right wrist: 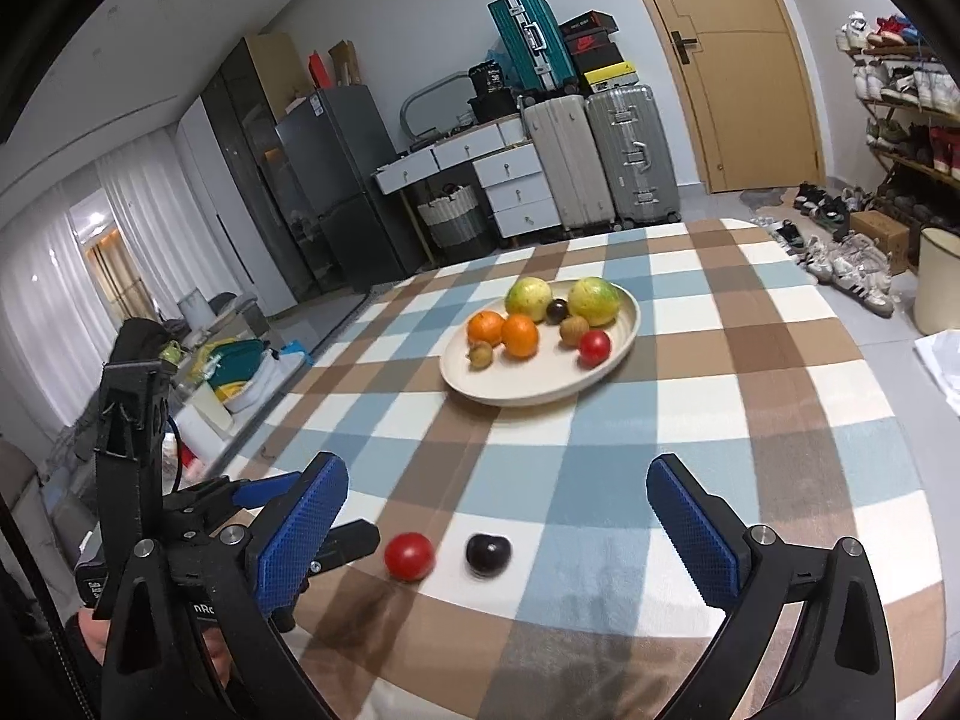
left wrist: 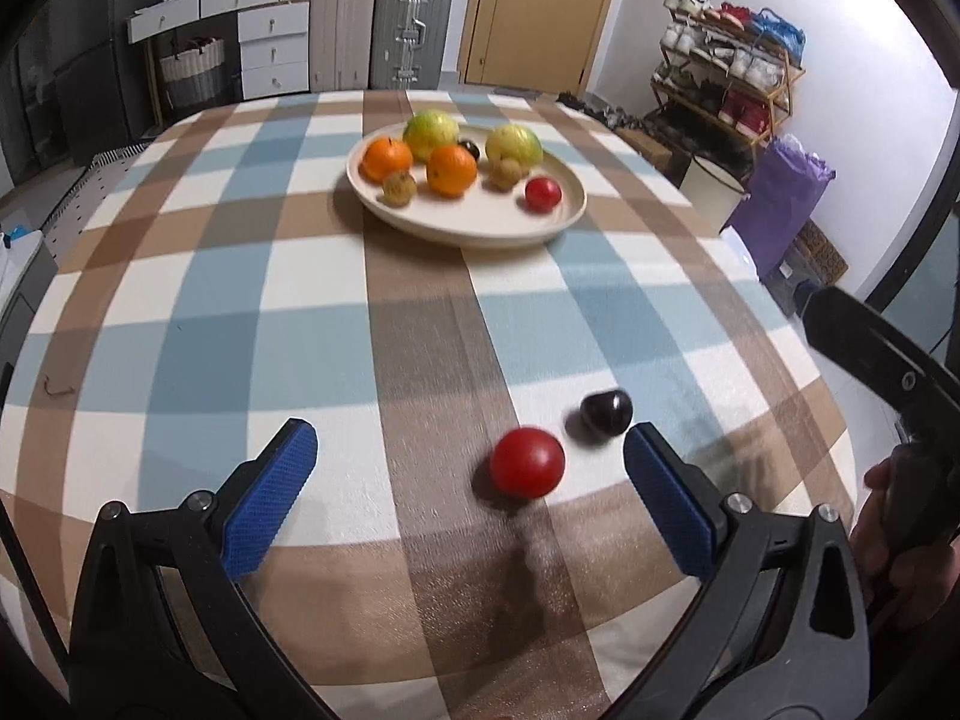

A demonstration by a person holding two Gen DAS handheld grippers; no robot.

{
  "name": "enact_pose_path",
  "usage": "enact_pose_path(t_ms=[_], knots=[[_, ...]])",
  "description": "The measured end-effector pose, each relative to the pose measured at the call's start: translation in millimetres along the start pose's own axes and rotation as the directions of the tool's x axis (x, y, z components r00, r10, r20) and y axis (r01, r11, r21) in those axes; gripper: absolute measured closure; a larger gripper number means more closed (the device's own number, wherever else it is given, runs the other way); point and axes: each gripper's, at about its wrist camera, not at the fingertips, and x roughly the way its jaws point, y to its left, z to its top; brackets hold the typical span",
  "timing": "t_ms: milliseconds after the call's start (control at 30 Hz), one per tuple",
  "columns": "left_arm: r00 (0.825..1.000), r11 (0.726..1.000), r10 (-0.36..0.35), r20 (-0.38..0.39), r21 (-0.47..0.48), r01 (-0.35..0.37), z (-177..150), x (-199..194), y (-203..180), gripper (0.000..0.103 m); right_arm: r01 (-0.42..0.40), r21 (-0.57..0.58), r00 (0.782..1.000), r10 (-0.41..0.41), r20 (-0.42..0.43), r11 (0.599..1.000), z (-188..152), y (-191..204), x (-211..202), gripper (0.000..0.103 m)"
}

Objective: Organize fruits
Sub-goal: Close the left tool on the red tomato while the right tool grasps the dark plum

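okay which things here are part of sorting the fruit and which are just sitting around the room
Part of the job: red tomato and dark plum loose on the tablecloth; plate with oranges, green fruits.
Just lying about: suitcases, shoe rack, drawers, fridge.

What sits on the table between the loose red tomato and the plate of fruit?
Nothing: between the red tomato and the plate only bare checked tablecloth shows, in both wrist views.

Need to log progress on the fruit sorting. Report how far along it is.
Done: eight fruits sit on the cream plate. In hand: nothing; the left tool and right tool are both open and empty. Left: the red tomato and dark plum lie side by side on the checked tablecloth, near the tools.
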Motion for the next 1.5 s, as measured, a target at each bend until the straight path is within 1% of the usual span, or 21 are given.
enact_pose_path(t_ms=[67,133,200,367,400,433,467,500,533,567,600,633,700,800,867,967,1000,1133,1233,1500], knots=[[1.0,1.0,0.011,-0.011,0.007,-0.011,-3,5,-2,0.001,0.043,-0.025,0.999,-0.043,0.007,0.999,-5,1,-1,0.001],[0.999,1.0,0.024,-0.022,0.014,-0.023,-5,11,-4,0.001,0.062,-0.045,0.998,-0.061,0.008,0.997,-9,2,0,0.001],[0.999,0.999,0.032,-0.032,0.015,-0.031,-5,15,-5,0.001,0.072,-0.059,0.997,-0.073,-0.004,0.996,-14,2,3,0.001],[0.999,1.0,0.024,-0.047,0.021,-0.023,-5,23,-5,0.002,0.083,-0.058,0.996,-0.085,-0.025,0.995,-21,0,10,0.001],[0.999,1.0,0.014,-0.049,0.021,-0.013,-5,24,-4,0.006,0.09,-0.053,0.995,-0.092,-0.032,0.995,-23,-1,12,0.001],[0.998,1.0,-0.005,-0.055,0.019,0.006,-5,25,-5,0.015,0.094,-0.05,0.995,-0.096,-0.041,0.994,-24,-2,14,0.001],[0.997,0.999,-0.034,-0.067,0.015,0.035,-5,27,-4,0.02,0.097,-0.045,0.994,-0.1,-0.054,0.994,-25,-4,17,0.001],[0.995,0.998,-0.059,-0.082,0.013,0.06,-6,30,-5,0.027,0.102,-0.043,0.993,-0.104,-0.061,0.994,-26,-5,19,0.001],[0.993,0.997,-0.072,-0.09,0.016,0.074,-6,33,-6,0.035,0.108,-0.041,0.992,-0.11,-0.065,0.993,-27,-6,20,0.001],[0.993,0.997,-0.078,-0.093,0.023,0.08,-7,34,-6,0.039,0.112,-0.04,0.991,-0.114,-0.068,0.993,-28,-7,22,0.001],[0.993,0.996,-0.078,-0.09,0.034,0.082,-7,34,-8,0.048,0.113,-0.037,0.991,-0.115,-0.072,0.993,-29,-8,23,0.001],[0.993,0.996,-0.081,-0.083,0.042,0.085,-8,34,-9,0.064,0.112,-0.033,0.99,-0.115,-0.076,0.993,-29,-10,24,0.001],[0.99,0.992,-0.111,-0.084,0.056,0.116,-8,34,-11,0.076,0.106,-0.024,0.991,-0.107,-0.084,0.994,-30,-13,26,0.001],[0.986,0.987,-0.147,-0.073,0.054,0.151,-7,32,-10,0.076,0.091,-0.01,0.99,-0.092,-0.104,0.996,-31,-16,30,0.001],[0.987,0.988,-0.148,-0.065,0.044,0.151,-8,28,-7,0.076,0.075,0.003,0.99,-0.075,-0.123,0.997,-31,-19,33,0.001],[0.988,0.989,-0.145,-0.056,0.028,0.146,-9,22,0,0.076,0.017,0.036,0.988,-0.012,-0.153,0.999,-32,-22,36,0.001],[0.989,0.99,-0.138,-0.051,0.019,0.139,-10,18,3,0.076,0.009,0.044,0.988,-0.002,-0.153,0.999,-33,-22,35,0.001],[0.991,0.992,-0.129,-0.024,-0.019,0.129,-13,6,17,0.076,0.011,0.02,0.989,-0.008,-0.15,1.0,-31,-15,37,0.001],[0.993,0.992,-0.119,-0.005,-0.041,0.118,-16,-4,27,0.076,0.008,0.003,0.985,-0.008,-0.175,1.0,-30,-8,43,0.001],[0.992,0.989,-0.119,0.042,-0.082,0.122,-24,-27,51,0.076,0.018,-0.026,0.971,-0.024,-0.237,1.0,-33,9,62,0.001]])
